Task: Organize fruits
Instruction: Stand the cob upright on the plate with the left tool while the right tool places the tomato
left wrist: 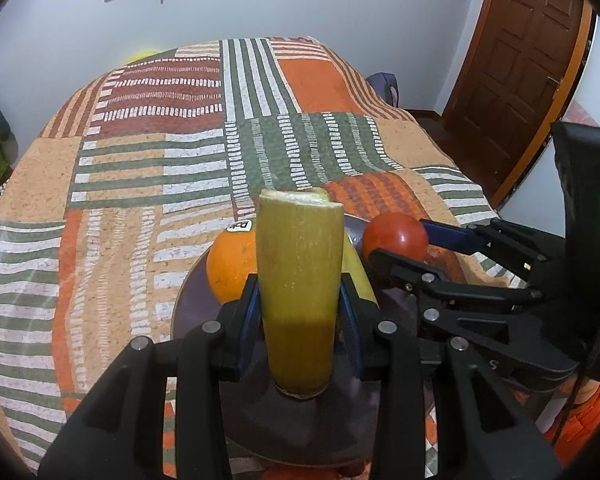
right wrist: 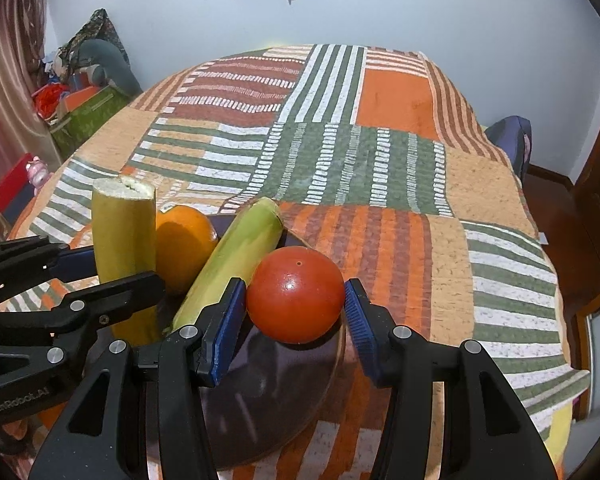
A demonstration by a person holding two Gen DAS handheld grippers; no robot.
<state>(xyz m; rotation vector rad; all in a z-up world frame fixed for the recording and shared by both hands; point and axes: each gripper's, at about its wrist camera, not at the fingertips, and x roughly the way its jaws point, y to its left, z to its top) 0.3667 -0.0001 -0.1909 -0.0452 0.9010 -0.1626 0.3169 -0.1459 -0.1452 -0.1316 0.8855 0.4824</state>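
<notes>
The left gripper (left wrist: 300, 308) clamps an upright, matte yellow-green cut banana piece (left wrist: 300, 280). The right gripper (right wrist: 296, 312) brackets the glossy round tomato (right wrist: 296, 294) on the dark plate (right wrist: 268, 392); whether its ribbed pads grip is unclear.

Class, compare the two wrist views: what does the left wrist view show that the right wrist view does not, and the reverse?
Only the left wrist view shows the brown door and the sticker on the orange.

Only the right wrist view shows the cluttered corner with a green box, and the second banana piece at full length.

Both show the plate, tomato, upright banana piece and patterned cloth.
</notes>
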